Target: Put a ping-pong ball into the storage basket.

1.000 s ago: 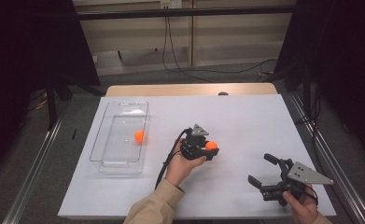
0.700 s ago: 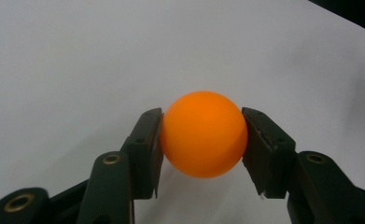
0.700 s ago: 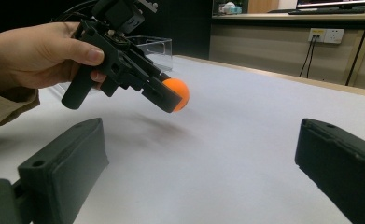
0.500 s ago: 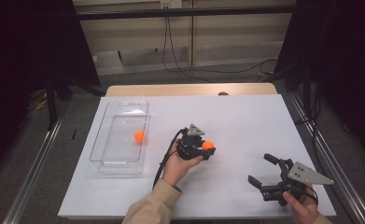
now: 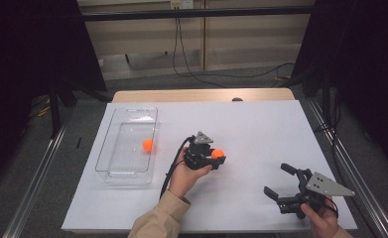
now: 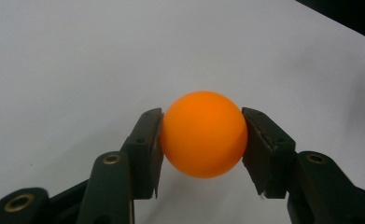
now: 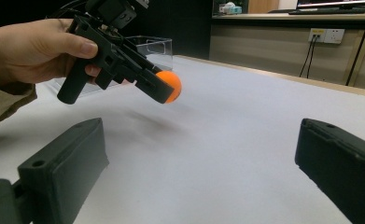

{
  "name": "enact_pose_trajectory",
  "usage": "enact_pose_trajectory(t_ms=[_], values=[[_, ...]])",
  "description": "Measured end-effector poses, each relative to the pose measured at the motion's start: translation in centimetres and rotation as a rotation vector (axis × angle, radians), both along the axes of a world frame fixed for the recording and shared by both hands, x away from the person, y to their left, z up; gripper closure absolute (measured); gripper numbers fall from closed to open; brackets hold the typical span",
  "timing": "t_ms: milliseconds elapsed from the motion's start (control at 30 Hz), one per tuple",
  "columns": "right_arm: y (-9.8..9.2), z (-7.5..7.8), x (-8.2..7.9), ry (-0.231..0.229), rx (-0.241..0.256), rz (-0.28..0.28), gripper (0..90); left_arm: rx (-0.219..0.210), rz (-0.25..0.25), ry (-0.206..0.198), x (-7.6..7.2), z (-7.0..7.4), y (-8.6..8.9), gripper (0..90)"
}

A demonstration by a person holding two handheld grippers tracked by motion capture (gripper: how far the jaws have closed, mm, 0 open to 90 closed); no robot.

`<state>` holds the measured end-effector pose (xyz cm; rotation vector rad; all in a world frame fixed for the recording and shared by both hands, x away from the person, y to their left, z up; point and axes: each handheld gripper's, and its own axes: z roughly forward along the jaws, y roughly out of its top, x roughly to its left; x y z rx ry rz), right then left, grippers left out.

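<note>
With my left gripper (image 5: 220,157) pinching the small orange plastic ball (image 6: 203,133), the clear plastic tray (image 5: 113,172) lay left of it; my right gripper (image 5: 279,184) gaped empty

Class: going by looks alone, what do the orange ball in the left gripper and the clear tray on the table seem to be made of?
Orange ball: probably thin plastic, like a table-tennis ball; smooth, matte, evenly coloured, with soft shading and no sharp glare.
Clear tray: likely rigid transparent plastic, perhaps acrylic; the white table shows through its walls, and its edges catch light.
</note>
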<state>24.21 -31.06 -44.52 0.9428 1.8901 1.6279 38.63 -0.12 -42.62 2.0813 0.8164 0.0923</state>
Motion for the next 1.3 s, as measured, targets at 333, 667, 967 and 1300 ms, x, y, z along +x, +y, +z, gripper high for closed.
enact_pose_trajectory(t_ms=[333,667,967,1300], values=[[0.0,0.0,0.0,-0.003,0.001,-0.001,1.9,-0.012,0.018,-0.001,0.0,0.3,0.8,50.8],[0.1,0.0,0.0,-0.001,0.002,0.0,1.9,-0.007,0.021,-0.001,0.1,0.5,1.2,50.8],[0.0,0.0,0.0,0.002,0.003,-0.003,1.9,-0.014,0.028,-0.006,0.1,0.9,1.6,50.9],[0.0,0.0,0.1,0.001,0.002,-0.001,1.9,-0.011,0.027,-0.005,0.2,1.1,1.8,50.8]])
